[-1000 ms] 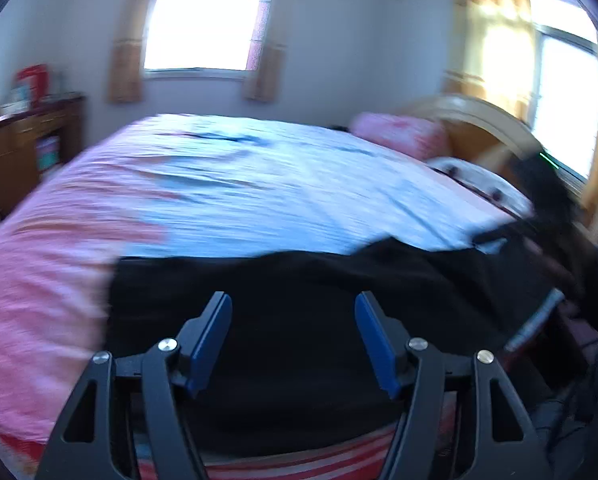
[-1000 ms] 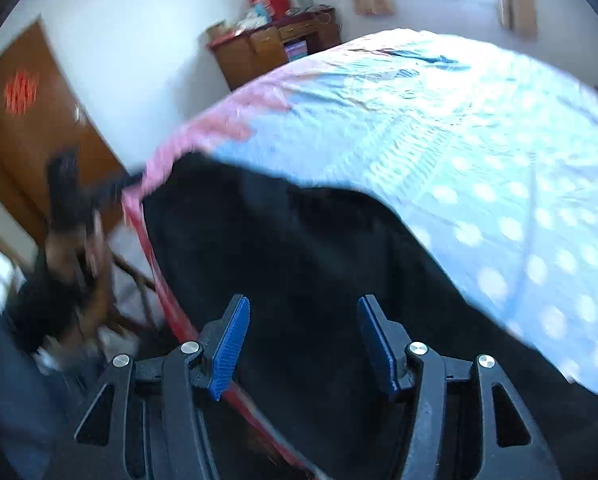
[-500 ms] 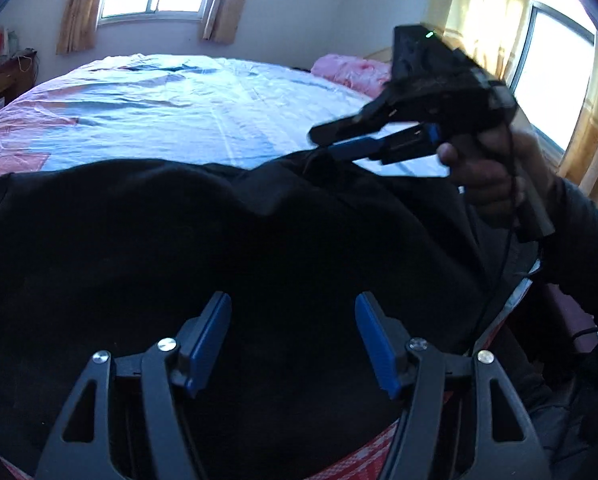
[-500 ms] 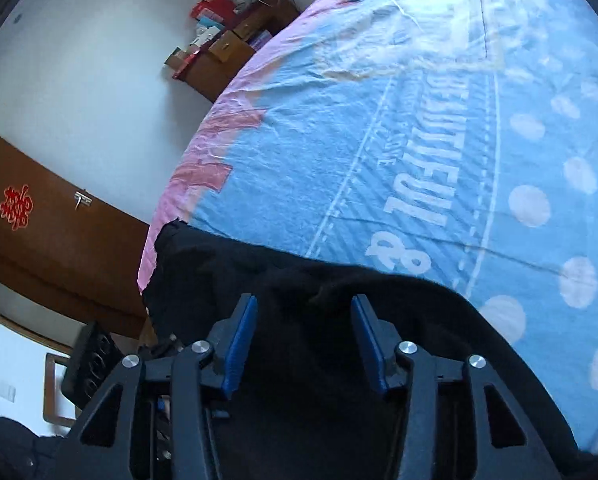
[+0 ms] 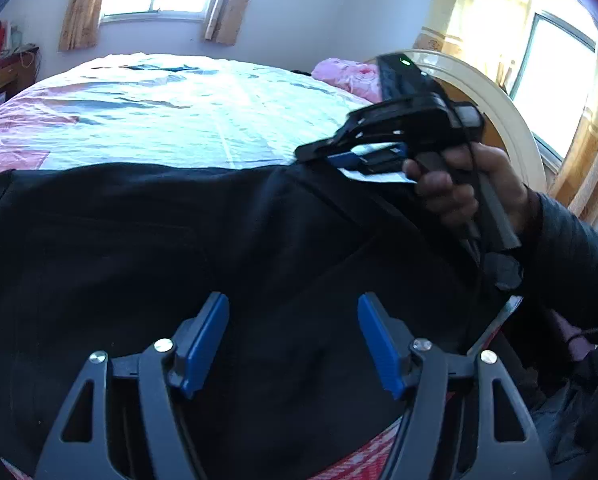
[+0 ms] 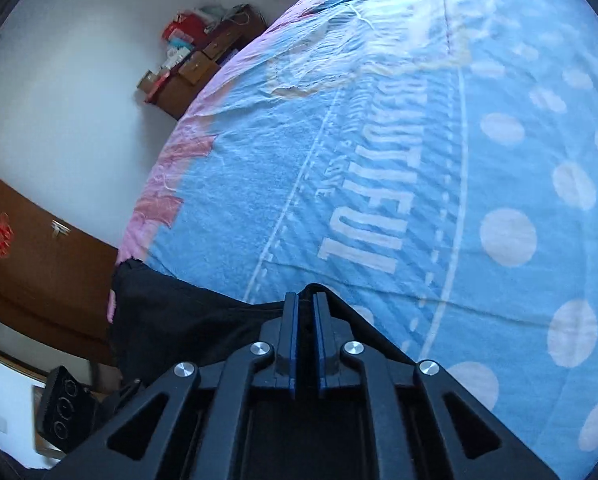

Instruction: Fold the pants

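Black pants (image 5: 139, 240) lie spread across the near side of the bed and fill the lower half of the left wrist view. My left gripper (image 5: 291, 308) hovers just over them, open, its blue pads apart with only cloth below. In the same view a hand (image 5: 451, 188) holds my right gripper (image 5: 315, 156) at the pants' far edge. From the right wrist, the right gripper (image 6: 305, 300) has its jaws closing to a narrow gap, and a raised fold of the pants (image 6: 171, 320) is pinched between the pads.
The blue and pink bedspread (image 6: 379, 160) stretches beyond the pants. A pink pillow (image 5: 347, 76) and a curved headboard (image 5: 499, 100) are at the right. A wooden dresser (image 6: 203, 68) and a brown door (image 6: 27, 248) stand past the bed's left side.
The right gripper came down to the pants' far edge, rolled, and its jaws narrowed around a fold. The left gripper sank closer to the pants and then stayed still, open.
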A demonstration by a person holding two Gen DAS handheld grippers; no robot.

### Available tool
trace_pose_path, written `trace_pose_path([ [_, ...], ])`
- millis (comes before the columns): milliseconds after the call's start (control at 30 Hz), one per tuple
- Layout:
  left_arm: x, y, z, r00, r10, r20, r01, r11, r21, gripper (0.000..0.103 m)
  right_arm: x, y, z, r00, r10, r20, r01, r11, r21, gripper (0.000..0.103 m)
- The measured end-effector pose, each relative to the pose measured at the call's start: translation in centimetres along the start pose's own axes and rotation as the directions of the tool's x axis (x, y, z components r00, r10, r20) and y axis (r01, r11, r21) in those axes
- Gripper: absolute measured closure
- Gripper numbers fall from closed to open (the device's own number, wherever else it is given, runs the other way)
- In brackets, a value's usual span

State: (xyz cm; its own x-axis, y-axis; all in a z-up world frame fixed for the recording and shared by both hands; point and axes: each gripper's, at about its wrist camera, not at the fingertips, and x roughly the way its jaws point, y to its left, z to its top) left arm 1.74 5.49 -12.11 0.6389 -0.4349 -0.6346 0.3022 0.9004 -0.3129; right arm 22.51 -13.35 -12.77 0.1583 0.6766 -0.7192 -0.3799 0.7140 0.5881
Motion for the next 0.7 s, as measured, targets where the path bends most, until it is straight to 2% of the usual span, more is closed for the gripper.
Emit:
trace_pose_path([
  [33,-0.2,-0.1,0.1,1.000,0.004,0.004,-0.004,1.000,-0.002,0.033,-1.0,-0.4,-0.3,1.000,0.003,0.000,-0.003,1.000,0.017,0.054],
  [67,-0.5,-0.4,0.3,1.000,0.008,0.014,-0.008,1.000,0.003,0.033,-2.2,-0.5,-0.7,1.000,0.030,0.011,-0.030,0.999,0.036,0.041],
  [133,-1.0,-1.5,0.9,1.000,0.008,0.028,-0.009,0.999,0.032,0.033,-5.6,-0.9,-1.7,0.998,0.007,0.062,-0.010,0.999,0.041,0.041],
  [233,-0.7,-4.0,2.0,0.999,-0.030,0.026,0.027,0.995,0.094,0.033,-11.2,-1.9,-4.1,0.991,-0.035,0.132,0.030,0.999,0.039,0.041],
  [367,1.5,-8.5,3.3,0.991,-0.129,-0.020,0.130,0.972,0.194,0.033,-21.0,-6.0,-9.2,0.947,-0.201,0.251,0.168,0.975,0.145,0.041],
  [467,3.7,-12.3,3.7,0.974,-0.212,-0.075,0.224,0.938,0.264,0.033,-28.7,-9.5,-14.1,0.877,-0.334,0.344,0.233,0.924,0.304,0.041],
  [533,5.0,-14.5,3.6,0.964,-0.245,-0.106,0.266,0.916,0.299,0.033,-34.0,-12.2,-18.0,0.811,-0.435,0.391,0.253,0.863,0.437,0.041],
  [700,8.6,-20.1,3.9,0.926,-0.321,-0.198,0.374,0.851,0.369,0.033,-42.7,-16.8,-24.4,0.665,-0.613,0.427,0.272,0.730,0.627,0.041],
])
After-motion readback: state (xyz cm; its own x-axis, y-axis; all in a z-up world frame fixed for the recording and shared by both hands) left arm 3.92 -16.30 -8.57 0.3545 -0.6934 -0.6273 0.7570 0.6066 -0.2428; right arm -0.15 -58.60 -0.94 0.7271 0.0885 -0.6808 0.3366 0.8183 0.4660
